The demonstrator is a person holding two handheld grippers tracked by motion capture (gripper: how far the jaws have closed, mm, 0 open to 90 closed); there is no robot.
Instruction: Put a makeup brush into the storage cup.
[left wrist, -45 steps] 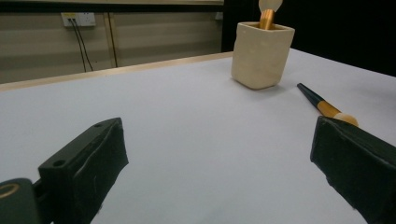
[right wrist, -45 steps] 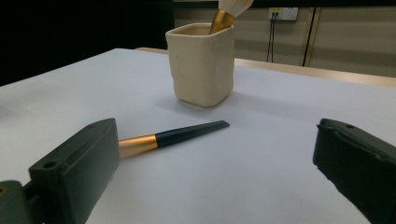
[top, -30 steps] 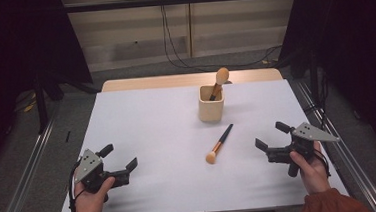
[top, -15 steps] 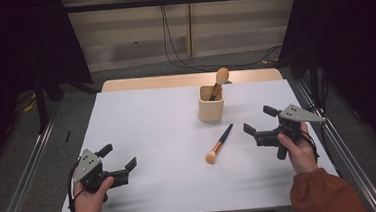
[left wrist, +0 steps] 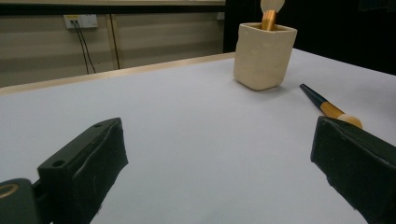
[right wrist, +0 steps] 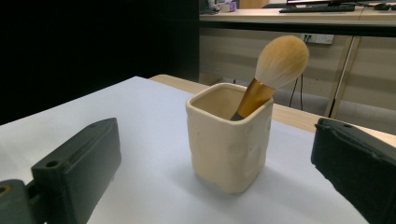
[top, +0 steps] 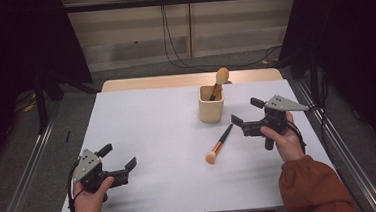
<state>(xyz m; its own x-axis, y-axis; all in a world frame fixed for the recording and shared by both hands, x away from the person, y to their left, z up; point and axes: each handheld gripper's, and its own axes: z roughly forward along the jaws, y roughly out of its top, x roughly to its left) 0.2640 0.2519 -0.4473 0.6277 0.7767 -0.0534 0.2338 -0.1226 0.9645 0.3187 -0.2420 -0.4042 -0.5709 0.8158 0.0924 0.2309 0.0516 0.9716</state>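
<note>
A cream square cup [top: 211, 104] [right wrist: 229, 135] [left wrist: 263, 55] stands at the middle back of the white table and holds one makeup brush [top: 219, 83] [right wrist: 269, 74], bristles up. A second brush [top: 219, 143] [left wrist: 329, 108] lies flat in front of the cup, black handle toward the cup. My right gripper [top: 247, 113] is open and raised just right of the cup and the lying brush, with nothing between its jaws. At the front left my left gripper [top: 118, 157] rests open and holds nothing.
The white table [top: 158, 133] has a bare wooden strip [top: 139, 84] along its far edge. Metal rails [top: 25, 172] run along both sides on the floor. Cables [top: 174, 47] hang down the back wall.
My right gripper has moved forward and to the left, from the front right of the table up to beside the cup. The left gripper has stayed in place.
</note>
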